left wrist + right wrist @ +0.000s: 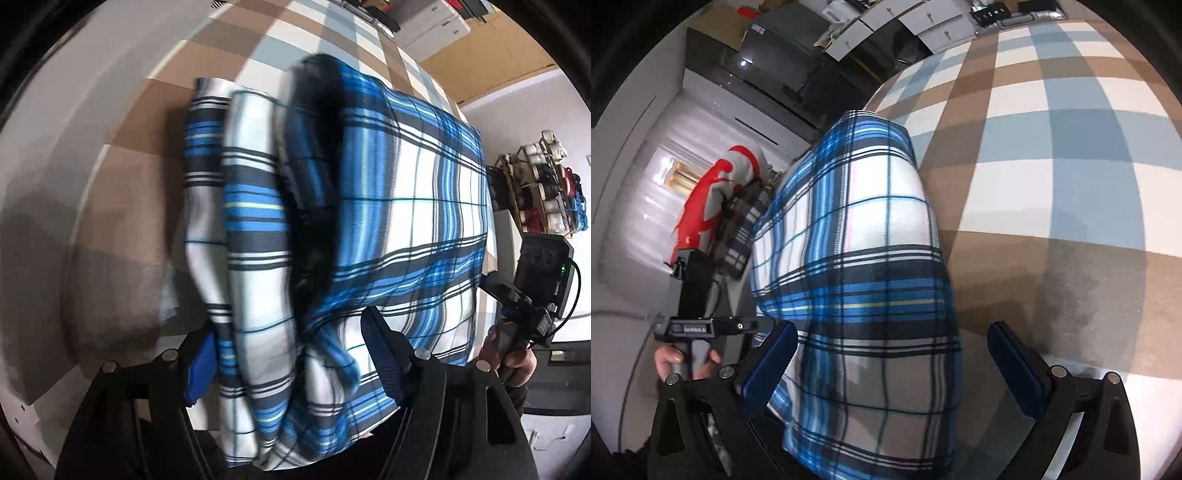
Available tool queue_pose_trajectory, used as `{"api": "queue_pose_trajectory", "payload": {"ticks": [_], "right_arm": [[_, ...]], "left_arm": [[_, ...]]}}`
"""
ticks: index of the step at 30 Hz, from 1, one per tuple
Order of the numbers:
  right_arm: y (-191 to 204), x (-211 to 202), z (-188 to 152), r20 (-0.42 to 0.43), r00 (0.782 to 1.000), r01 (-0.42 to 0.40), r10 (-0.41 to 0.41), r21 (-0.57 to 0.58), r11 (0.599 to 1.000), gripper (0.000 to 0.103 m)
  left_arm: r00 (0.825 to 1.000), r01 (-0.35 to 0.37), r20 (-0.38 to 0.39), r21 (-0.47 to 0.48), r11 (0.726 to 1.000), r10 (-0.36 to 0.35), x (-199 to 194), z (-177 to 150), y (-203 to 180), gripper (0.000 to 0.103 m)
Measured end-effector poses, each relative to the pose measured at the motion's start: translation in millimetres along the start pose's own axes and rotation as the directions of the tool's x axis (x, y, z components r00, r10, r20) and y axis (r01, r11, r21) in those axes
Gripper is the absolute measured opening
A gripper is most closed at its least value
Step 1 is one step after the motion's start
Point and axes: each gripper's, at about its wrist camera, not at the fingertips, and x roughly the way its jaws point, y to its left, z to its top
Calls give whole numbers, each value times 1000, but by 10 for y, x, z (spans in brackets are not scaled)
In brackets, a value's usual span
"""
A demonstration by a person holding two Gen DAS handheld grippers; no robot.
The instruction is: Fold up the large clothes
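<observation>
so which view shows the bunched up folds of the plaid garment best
The left wrist view. There the plaid garment shows its rolled, bunched layers and a dark fold down the middle, with the open left gripper around its near end. The right wrist view shows only one smooth outer face of it, between the open right gripper fingers.

White lettering "GenRobot AI", small and slightly blurred, on the black body of the left gripper (701, 328) held in a hand (670, 360), right wrist view, no other legible text
</observation>
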Motion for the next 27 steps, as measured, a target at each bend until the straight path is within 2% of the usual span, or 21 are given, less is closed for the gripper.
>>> {"api": "queue_pose_trajectory", "payload": {"ticks": [1,2,3,4,6,8,9,15,17,19,20,21,22,24,27], "right_arm": [[-1,10,-4,-2,1000,6,-6,13,1000,93],[-12,7,1,-7,1000,16,-16,22,1000,71],[-19,-1,-2,-12,999,35,-35,30,999,61],[-8,-13,-10,-5,999,40,-40,27,999,60],[52,-56,-24,3,998,58,-58,-3,998,50],[104,-107,-48,13,997,82,-82,-30,996,46],[110,-152,-62,18,995,100,-100,-36,994,44],[-176,-641,-128,111,982,148,-152,43,988,43],[-311,-855,-147,163,969,176,-186,78,981,43],[-447,-1032,-170,204,946,234,-252,109,966,46],[-492,-1067,-176,208,936,263,-284,122,957,52],[-519,-1072,-176,203,930,285,-307,128,950,66],[-528,-1042,-181,187,925,313,-331,118,942,70],[-420,-957,-181,169,913,368,-371,49,928,77],[-242,-957,-167,183,880,449,-439,-13,893,79]], "left_arm": [[1000,11,-1,12,1000,-11,15,17,-37,68],[999,34,-7,18,999,-33,36,32,-79,68],[999,35,-13,25,999,-35,70,50,-124,68],[1000,19,-17,35,999,-18,96,71,-170,68],[1000,-7,-24,75,997,8,141,100,-305,68],[998,-49,-21,124,991,52,197,157,-482,68],[998,-49,-21,138,989,52,230,196,-552,68],[998,37,-65,209,977,-24,533,426,-1065,68],[994,77,-89,255,964,-56,682,454,-1295,68],[991,112,-98,274,955,-89,765,448,-1442,68],[990,127,-92,268,955,-106,762,427,-1466,68],[989,138,-81,262,955,-121,731,396,-1471,68],[990,138,-58,259,956,-127,703,369,-1453,68],[993,112,1,263,958,-116,615,298,-1390,68],[988,72,111,276,958,-106,328,249,-1240,68]]}}
